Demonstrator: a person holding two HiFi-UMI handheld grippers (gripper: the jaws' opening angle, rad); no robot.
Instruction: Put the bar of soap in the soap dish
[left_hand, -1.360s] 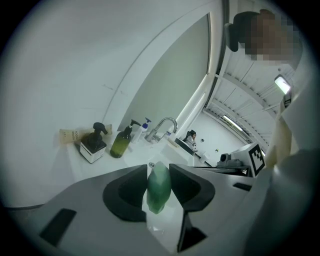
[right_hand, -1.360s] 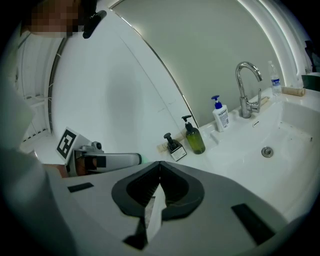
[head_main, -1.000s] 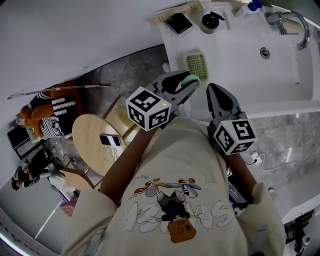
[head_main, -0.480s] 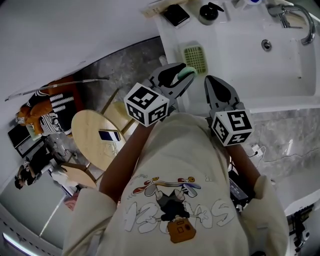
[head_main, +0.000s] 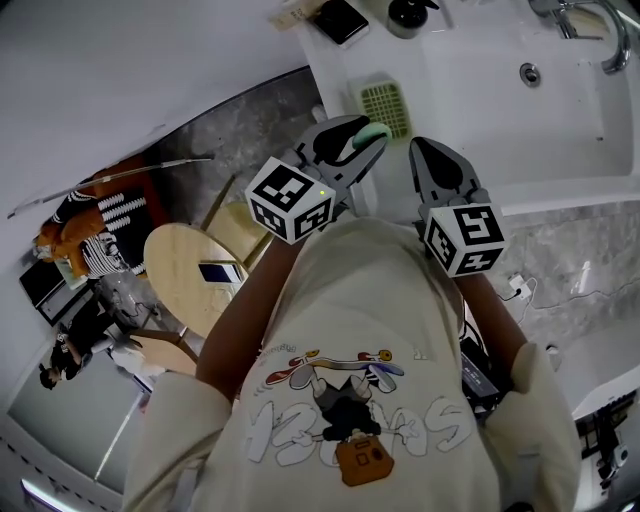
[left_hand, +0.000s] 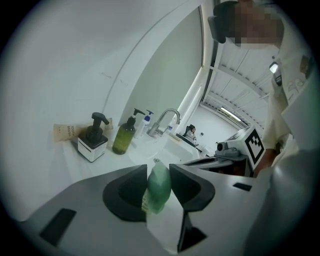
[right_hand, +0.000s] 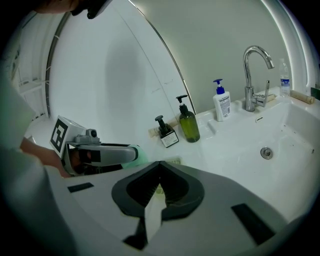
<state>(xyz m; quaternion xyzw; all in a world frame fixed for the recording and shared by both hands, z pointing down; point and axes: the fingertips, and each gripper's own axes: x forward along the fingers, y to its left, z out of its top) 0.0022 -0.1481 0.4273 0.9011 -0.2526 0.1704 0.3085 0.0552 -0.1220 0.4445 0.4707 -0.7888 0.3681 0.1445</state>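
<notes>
The pale green bar of soap is pinched between the jaws of my left gripper, which is shut on it just below the counter's front left corner. The left gripper view shows the soap upright in the left gripper. A green slotted soap dish lies on the white counter right ahead of the soap. My right gripper hovers beside the left one, shut and with nothing in it. In the right gripper view its jaws meet, and the left gripper shows with the soap.
A sink basin with a drain and a chrome faucet fills the right. A black pump dispenser, an olive bottle and a white bottle stand along the counter's back. A round wooden stool stands on the floor.
The head view has shifted a little, so counter and grippers sit higher in frame. Both grippers keep about the same place before the soap dish. The left still holds the soap.
</notes>
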